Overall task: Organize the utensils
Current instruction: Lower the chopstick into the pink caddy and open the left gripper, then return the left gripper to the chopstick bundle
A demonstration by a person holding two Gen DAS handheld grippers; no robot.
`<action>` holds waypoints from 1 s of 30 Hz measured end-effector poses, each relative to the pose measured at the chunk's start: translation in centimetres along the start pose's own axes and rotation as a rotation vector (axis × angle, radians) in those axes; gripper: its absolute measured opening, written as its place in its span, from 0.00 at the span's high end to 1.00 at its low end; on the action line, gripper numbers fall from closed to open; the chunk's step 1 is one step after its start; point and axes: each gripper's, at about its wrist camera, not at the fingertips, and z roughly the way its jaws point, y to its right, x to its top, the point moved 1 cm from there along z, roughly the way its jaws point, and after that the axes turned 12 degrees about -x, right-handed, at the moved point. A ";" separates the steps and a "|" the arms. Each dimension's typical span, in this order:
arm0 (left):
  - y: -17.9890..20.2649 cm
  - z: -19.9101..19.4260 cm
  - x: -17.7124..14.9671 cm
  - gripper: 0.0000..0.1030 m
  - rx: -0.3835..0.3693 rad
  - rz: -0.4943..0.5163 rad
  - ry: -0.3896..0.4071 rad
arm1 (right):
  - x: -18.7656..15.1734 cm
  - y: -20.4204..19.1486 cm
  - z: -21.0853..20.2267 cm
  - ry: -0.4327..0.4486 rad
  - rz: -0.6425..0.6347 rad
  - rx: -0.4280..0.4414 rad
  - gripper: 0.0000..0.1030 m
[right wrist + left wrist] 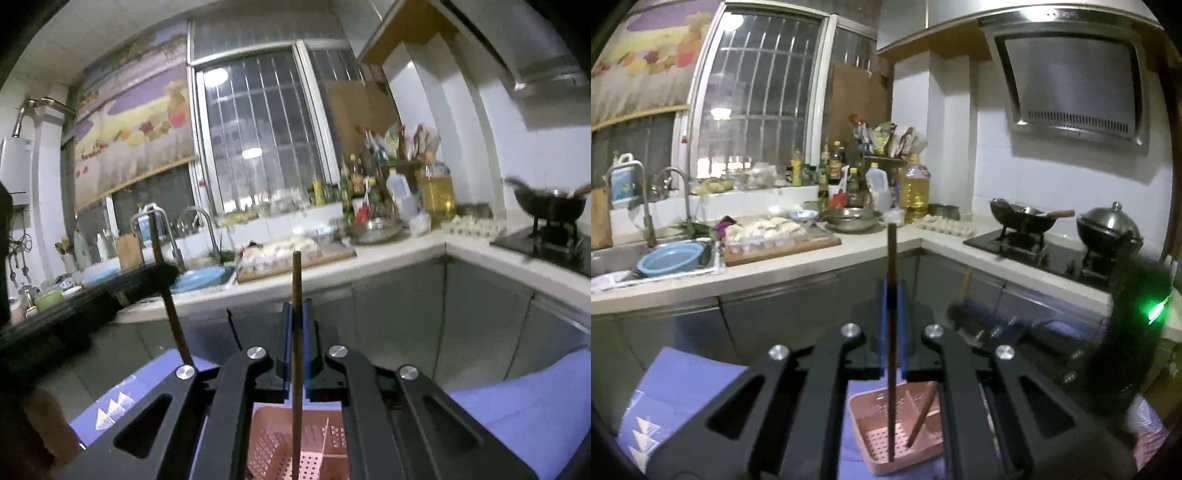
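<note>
Left wrist view: the left gripper point(893, 314) pinches a long dark wooden chopstick point(891, 332), its tip down in the pink plastic basket with holes point(882, 435) on the purple cloth point(683, 387). The right gripper point(295, 339) squeezes a brown wooden chopstick point(296, 350) standing upright over that basket point(273, 443).

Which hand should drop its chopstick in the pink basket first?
Probably the left gripper: its dark brown chopstick already reaches down into the pink perforated plastic basket. The right gripper's lighter wooden chopstick looks similarly placed.
</note>
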 end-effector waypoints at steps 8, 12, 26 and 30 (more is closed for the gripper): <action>0.0 0.8 1.0 0.95 -0.002 0.028 0.007 | -2.0 0.0 0.9 -0.039 -0.002 0.007 0.95; 0.1 2.0 -0.1 0.95 0.011 0.041 -0.034 | -2.5 -0.2 0.9 -0.047 -0.007 0.014 0.95; -3.4 2.2 -5.5 0.47 0.141 -0.161 -0.191 | -2.3 0.5 -2.3 -0.037 0.050 -0.005 0.58; -3.0 -3.4 -6.0 0.39 0.170 -0.186 -0.081 | -2.6 0.9 -6.6 0.014 0.082 0.015 0.52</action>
